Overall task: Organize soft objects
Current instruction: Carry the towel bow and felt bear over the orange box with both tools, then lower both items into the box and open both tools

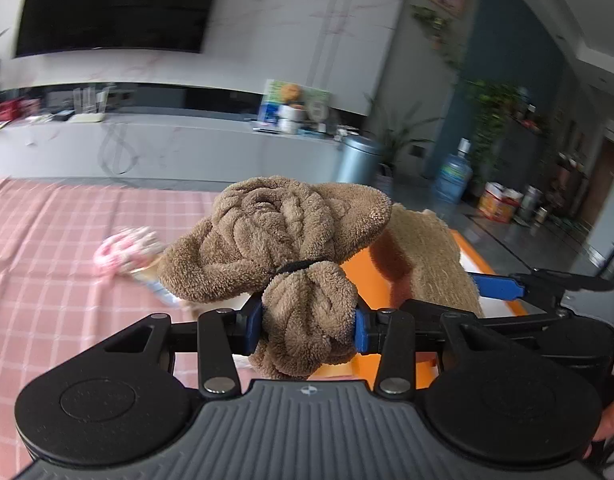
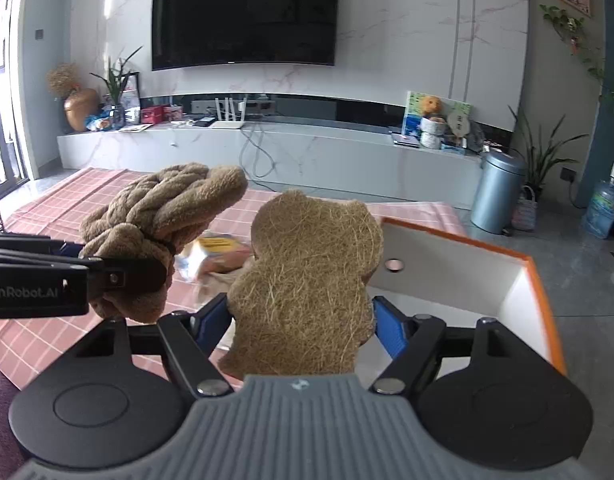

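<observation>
My left gripper (image 1: 308, 326) is shut on a brown knotted plush towel toy (image 1: 275, 240), held above the pink checked cloth; it also shows at the left of the right wrist view (image 2: 163, 216). My right gripper (image 2: 303, 320) is shut on a flat tan fibre pad (image 2: 307, 280) shaped like a bear, held upright in front of the orange-edged white box (image 2: 467, 280). The pad (image 1: 427, 256) and the box (image 1: 479, 264) show behind the towel toy in the left wrist view. The two grippers are close together, side by side.
A pink and white soft item (image 1: 123, 252) and a packet (image 2: 215, 252) lie on the pink checked cloth (image 1: 47, 280). Beyond are a TV console (image 2: 267, 144), a metal bin (image 2: 495, 192) and a water bottle (image 2: 601, 208).
</observation>
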Demonstrator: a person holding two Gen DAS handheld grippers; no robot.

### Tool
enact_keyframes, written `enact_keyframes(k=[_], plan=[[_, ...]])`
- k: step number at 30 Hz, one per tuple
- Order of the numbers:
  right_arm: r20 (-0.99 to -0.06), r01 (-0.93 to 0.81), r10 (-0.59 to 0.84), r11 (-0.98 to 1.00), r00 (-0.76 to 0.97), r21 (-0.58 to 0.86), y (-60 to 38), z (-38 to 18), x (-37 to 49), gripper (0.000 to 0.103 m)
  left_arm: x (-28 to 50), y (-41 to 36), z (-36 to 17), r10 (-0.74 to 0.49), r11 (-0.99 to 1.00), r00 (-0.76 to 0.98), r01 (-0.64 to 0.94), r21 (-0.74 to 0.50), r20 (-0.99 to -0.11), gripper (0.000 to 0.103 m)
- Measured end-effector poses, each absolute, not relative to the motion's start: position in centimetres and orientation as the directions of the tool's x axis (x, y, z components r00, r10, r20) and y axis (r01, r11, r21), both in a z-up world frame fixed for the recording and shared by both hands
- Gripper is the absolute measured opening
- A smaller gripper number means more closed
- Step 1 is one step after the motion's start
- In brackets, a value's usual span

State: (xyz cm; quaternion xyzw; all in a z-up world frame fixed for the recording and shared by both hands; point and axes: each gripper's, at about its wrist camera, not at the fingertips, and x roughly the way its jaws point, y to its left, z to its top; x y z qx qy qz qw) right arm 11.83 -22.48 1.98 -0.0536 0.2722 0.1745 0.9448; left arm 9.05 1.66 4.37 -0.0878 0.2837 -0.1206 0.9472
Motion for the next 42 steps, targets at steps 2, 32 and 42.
enact_keyframes(k=[2, 32, 42], plan=[[-0.536, -0.346, 0.279, 0.938, 0.797, -0.025, -23.8, 2.5, 12.2, 0.074, 9.8, 0.3, 4.9, -0.313, 0.948, 0.798, 0.226, -0.226, -0.515, 0.048], [-0.742, -0.310, 0.037, 0.921, 0.669, -0.234, -32.7, -3.9, 25.4, 0.074, 22.7, -16.0, -1.4, -0.347, 0.835, 0.524, 0.550, -0.001, -0.778, 0.048], [-0.778, -0.367, -0.009, 0.879, 0.628, -0.306, -32.5, -5.8, 27.5, 0.074, 24.4, -17.8, -2.4, -0.314, 0.789, 0.523, 0.607, 0.088, -0.792, 0.048]])
